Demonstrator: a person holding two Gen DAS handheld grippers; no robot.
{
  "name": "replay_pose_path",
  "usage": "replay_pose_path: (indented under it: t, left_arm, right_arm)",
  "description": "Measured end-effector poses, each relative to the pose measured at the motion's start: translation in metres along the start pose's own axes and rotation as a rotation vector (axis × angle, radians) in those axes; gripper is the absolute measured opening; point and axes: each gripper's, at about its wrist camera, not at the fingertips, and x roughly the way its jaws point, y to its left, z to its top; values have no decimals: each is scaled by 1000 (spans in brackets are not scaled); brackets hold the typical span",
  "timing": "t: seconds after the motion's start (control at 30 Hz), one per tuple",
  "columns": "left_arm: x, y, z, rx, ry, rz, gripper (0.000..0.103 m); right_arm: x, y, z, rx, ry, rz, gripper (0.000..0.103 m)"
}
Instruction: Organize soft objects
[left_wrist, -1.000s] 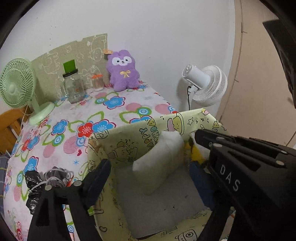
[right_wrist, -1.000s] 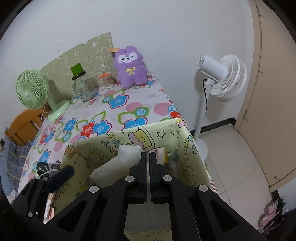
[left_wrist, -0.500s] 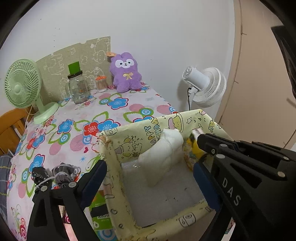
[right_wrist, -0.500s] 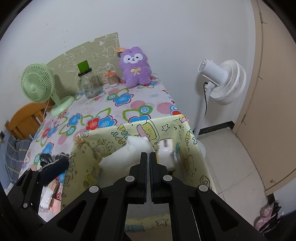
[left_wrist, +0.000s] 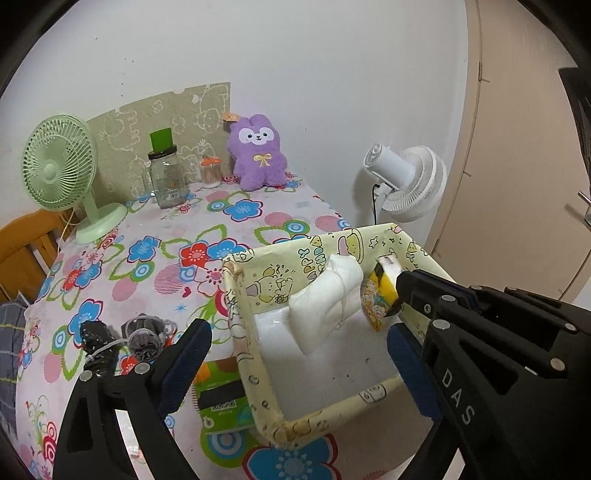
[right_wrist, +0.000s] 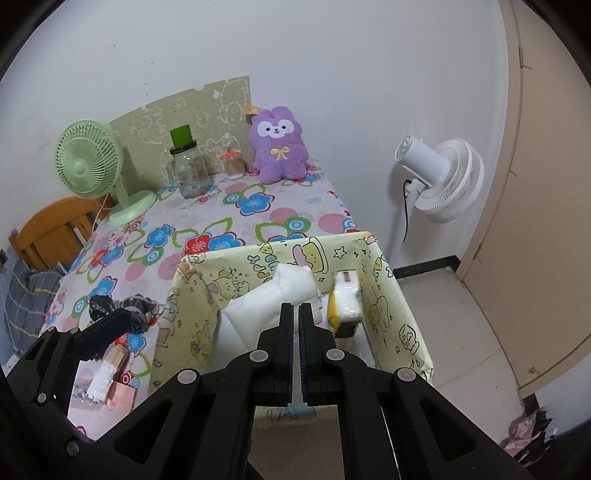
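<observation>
A sorting step is judged to be between placements: a white pillow-like pad and a small yellow-and-white packet are seen lying inside the yellow cartoon-printed fabric box, both leaning toward its far wall. The left gripper is held with its jaws spread wide, one finger on each side of the box's left wall, and nothing is held between them. The right gripper is seen with its jaws drawn almost together above the box interior; no object is seen between them (a thin gap is visible). Further soft items remain outside the box — a dark bundle and a grey gathered pouch on the floral tablecloth, near the left finger, and a purple plush rabbit upright against the wall, well apart. The next move is judged to call for the left gripper to be shifted over the bundle or pouch and closed gently. The box walls appear thin and pliable — displacement under contact is likely; the pad appears quilted and compressible, the plush furry.
</observation>
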Motion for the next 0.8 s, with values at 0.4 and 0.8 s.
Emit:
replay_pose_path:
  t: [0.4,0.8]
  left_arm:
    - [-29,12,-10,-4,-33,10,97]
    - [-55,34,-21,-17,-65,29,97]
  right_arm:
    - [-26,21,-10,-20,-33,8,6]
    - [-46,51,-18,-39,-66,41,5]
